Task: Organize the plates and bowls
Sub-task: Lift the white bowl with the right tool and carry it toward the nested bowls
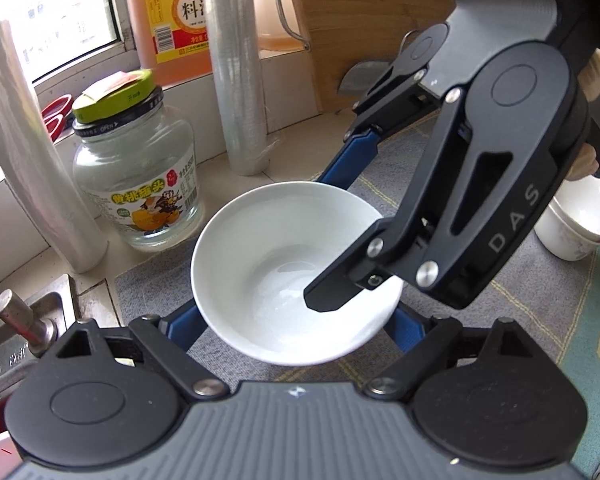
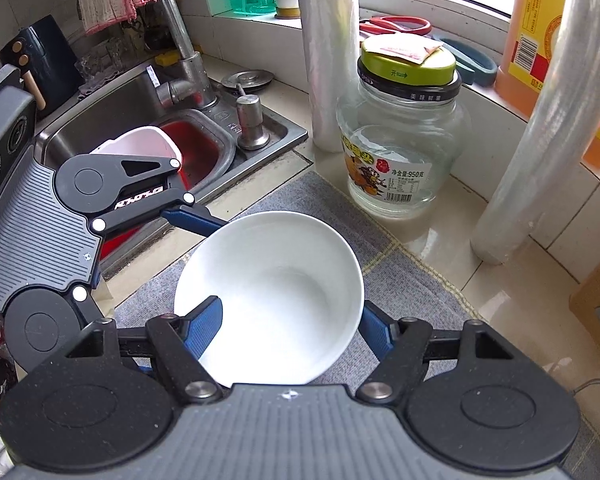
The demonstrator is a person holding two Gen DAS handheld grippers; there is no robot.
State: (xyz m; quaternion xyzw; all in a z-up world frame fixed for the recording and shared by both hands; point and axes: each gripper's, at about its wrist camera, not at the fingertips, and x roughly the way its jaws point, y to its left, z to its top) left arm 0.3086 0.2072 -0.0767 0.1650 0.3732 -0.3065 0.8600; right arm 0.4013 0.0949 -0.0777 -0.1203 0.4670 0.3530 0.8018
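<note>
A white bowl (image 1: 268, 264) (image 2: 284, 280) hangs tilted above the grey mat (image 1: 540, 300) (image 2: 300, 196). My left gripper (image 1: 296, 320) straddles it from below, a blue finger against the outer wall on each side, and is shut on the bowl. In the right wrist view one blue finger (image 2: 192, 218) of the left gripper touches the bowl's far left side; the other is hidden. My right gripper (image 1: 320, 240) (image 2: 290, 320) reaches in from the right with one finger inside the bowl and one outside, shut on its wall.
A glass jar (image 1: 140, 184) (image 2: 396, 152) with a green lid stands just beyond the bowl, between two film rolls (image 1: 236, 80). A white cup (image 1: 576, 224) sits on the right. The sink (image 2: 120, 120), holding a red basin (image 2: 196, 148), lies to the left.
</note>
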